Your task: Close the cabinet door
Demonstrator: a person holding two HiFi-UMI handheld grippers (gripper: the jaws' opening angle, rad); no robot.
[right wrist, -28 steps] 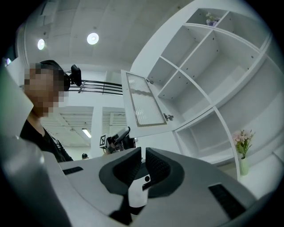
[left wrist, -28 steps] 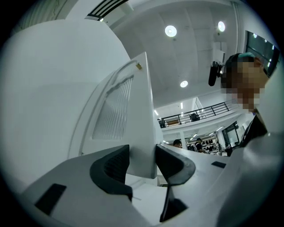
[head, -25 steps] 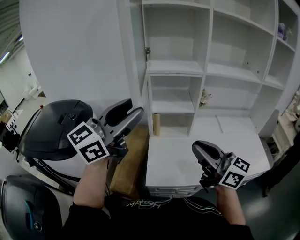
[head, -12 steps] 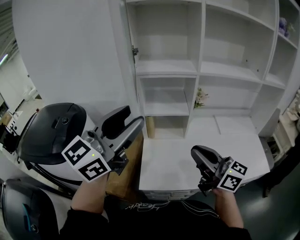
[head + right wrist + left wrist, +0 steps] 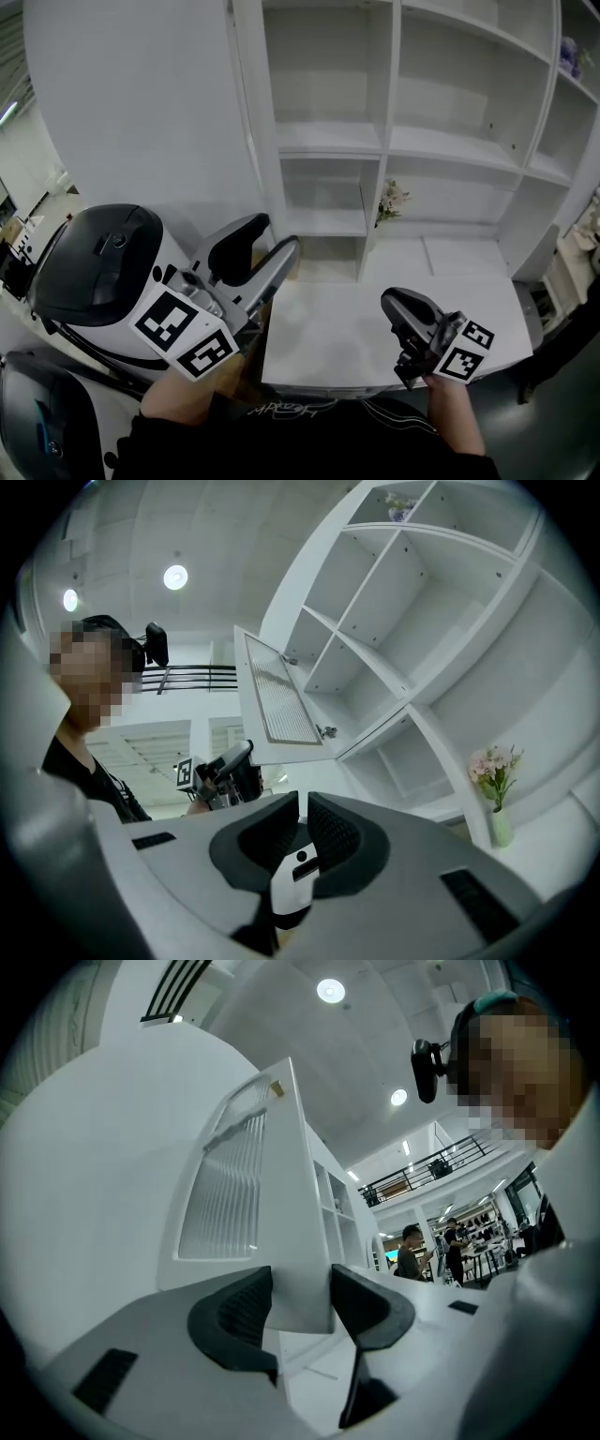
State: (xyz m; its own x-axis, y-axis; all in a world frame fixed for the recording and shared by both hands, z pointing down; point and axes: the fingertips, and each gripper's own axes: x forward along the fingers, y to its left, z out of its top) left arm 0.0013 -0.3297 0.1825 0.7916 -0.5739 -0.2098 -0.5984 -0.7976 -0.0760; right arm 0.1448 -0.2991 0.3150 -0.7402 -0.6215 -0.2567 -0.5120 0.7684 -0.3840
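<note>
The white cabinet door [image 5: 141,103] with its ribbed panel [image 5: 225,1194] stands partly open at the left of the white shelf unit [image 5: 441,141]. My left gripper [image 5: 277,232] is at the door's lower free edge. That edge sits between its jaws [image 5: 302,1297], which are opening, and I see no firm pinch on it. My right gripper [image 5: 391,300] hangs over the white counter [image 5: 328,328], apart from the door, with its pads [image 5: 281,832] close together on nothing. The right gripper view shows the door [image 5: 281,705] swung out, with the left gripper [image 5: 220,766] below it.
A rounded dark grey and white machine [image 5: 94,262] stands at the lower left beside the door. A small vase of flowers [image 5: 389,202] sits in a shelf compartment. A purple item [image 5: 567,61] is on the upper right shelf. People [image 5: 410,1251] stand far off.
The door has swung to the right, toward the shelf unit, with my left gripper travelling along at its edge. The brown surface under the door is now covered. The right gripper has barely shifted.
</note>
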